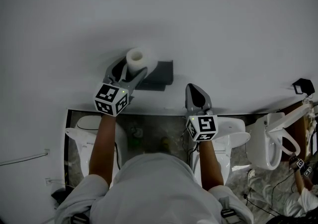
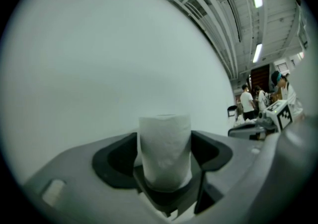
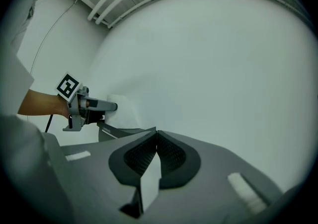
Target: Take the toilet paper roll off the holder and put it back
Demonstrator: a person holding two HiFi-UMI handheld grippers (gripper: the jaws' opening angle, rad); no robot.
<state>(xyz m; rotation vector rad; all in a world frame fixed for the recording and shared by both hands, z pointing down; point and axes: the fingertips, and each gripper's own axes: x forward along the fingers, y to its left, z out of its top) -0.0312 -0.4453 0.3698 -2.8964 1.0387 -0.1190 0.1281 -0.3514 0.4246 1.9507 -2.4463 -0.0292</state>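
The white toilet paper roll [image 1: 135, 58] stands upright between the jaws of my left gripper [image 1: 130, 69], next to the left end of the dark grey wall holder [image 1: 160, 75]. In the left gripper view the roll [image 2: 165, 151] fills the gap and both dark pads [image 2: 117, 161] lie against its sides. Something dark shows just under the roll; I cannot tell whether the roll rests on it. My right gripper [image 1: 195, 90] hangs to the right of the holder, shut and empty, its pads meeting at the tips [image 3: 156, 136]. From there the roll [image 3: 124, 109] shows above the holder [image 3: 126, 131].
A plain white wall [image 1: 159, 14] fills the space ahead. Below it stand white toilets at left [image 1: 89, 127], middle [image 1: 231, 136] and right [image 1: 271, 143]. A small black fixture [image 1: 303, 86] sits on the wall at right. People stand far off [image 2: 247, 101].
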